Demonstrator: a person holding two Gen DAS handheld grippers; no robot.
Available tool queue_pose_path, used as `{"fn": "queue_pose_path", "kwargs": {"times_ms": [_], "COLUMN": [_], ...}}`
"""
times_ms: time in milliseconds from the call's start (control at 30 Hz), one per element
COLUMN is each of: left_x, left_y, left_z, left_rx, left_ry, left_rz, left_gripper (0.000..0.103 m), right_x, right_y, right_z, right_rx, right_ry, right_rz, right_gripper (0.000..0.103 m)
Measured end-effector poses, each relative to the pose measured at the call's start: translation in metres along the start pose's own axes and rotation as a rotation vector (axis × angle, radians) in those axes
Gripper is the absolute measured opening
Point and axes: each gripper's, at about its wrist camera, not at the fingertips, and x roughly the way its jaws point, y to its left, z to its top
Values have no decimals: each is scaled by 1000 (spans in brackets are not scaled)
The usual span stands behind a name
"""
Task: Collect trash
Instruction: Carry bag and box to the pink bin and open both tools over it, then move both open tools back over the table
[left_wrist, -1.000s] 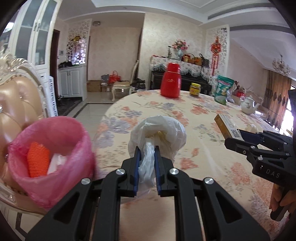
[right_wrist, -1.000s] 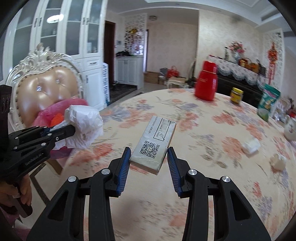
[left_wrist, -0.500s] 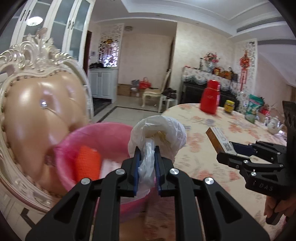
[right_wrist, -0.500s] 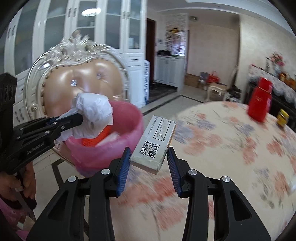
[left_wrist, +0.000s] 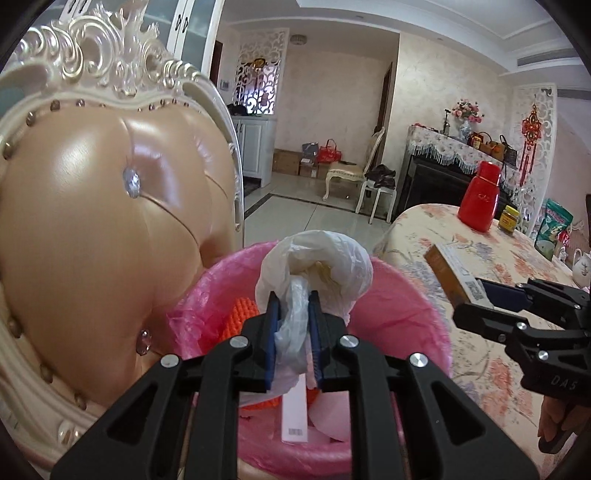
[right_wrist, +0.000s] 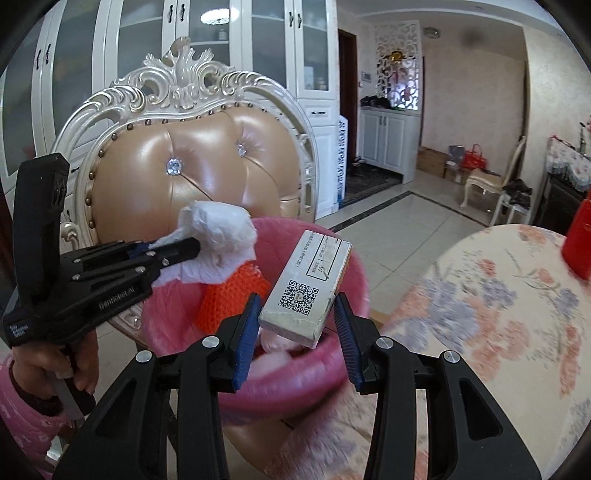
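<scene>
Pink-lined bin (left_wrist: 406, 306) sits under both loads: left gripper (left_wrist: 291, 317) clamped on plastic bag (left_wrist: 314, 269), right gripper (right_wrist: 295, 325) pinching carton (right_wrist: 306, 288); next, release

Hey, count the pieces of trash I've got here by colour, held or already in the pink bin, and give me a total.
White: 3, plastic bag in left gripper, box in right gripper, barcoded strip
Orange: 1, mesh piece
Total: 4

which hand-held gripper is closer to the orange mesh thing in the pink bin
Left. The left hand-held gripper, holding a white plastic bag, hangs right over the orange mesh thing; the right hand-held gripper, gripping a box, sits beside it.
</scene>
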Motion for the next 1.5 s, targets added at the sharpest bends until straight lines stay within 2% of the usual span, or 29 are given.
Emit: {"fn": "queue_pose_path", "kwargs": {"times_ms": [67,100,133,167,333,433,500,567,633,767,967,1133,1333,1500], "left_x": [7,8,10,10,4,-3,-10,-18,-23,-29,-36,-37,-35,-12], "left_y": [5,4,6,6,9,5,-3,-13,-25,-54,-116,-192,-309,-398], "left_z": [0,0,0,-1,-4,-5,-5,-6,-6,-8,-15,-24,-42,-60], "left_rx": [-4,-4,-3,-3,-25,-31,-23,-3,22,65,147,228,327,370], "left_ry": [9,13,15,15,2,-18,-43,-68,-70,-64,-51,-17,32,122], "left_rz": [7,13,27,41,71,97,120,136,131,97,10,-122,-350,-461], "left_gripper": [23,29,32,36,57,76,93,98,98,98,98,98,98,98], "right_x": [10,15,20,22,12,-4,-16,-30,-47,-76,-136,-194,-267,-315], "right_y": [3,3,2,1,-13,-21,-25,-31,-38,-55,-95,-136,-192,-238], "right_z": [2,3,2,1,-9,-15,-19,-25,-33,-52,-96,-139,-193,-234], "right_rx": [-9,-12,-13,-10,33,51,60,70,82,95,182,277,396,501], "right_ry": [5,6,17,21,14,-2,-12,-22,-32,-40,-58,-68,-58,-38], "right_rz": [5,5,12,14,1,-15,-28,-47,-76,-135,-242,-370,-561,-709], "right_gripper": [41,46,51,60,61,61,62,68,73,73,77,79,82,82]}}
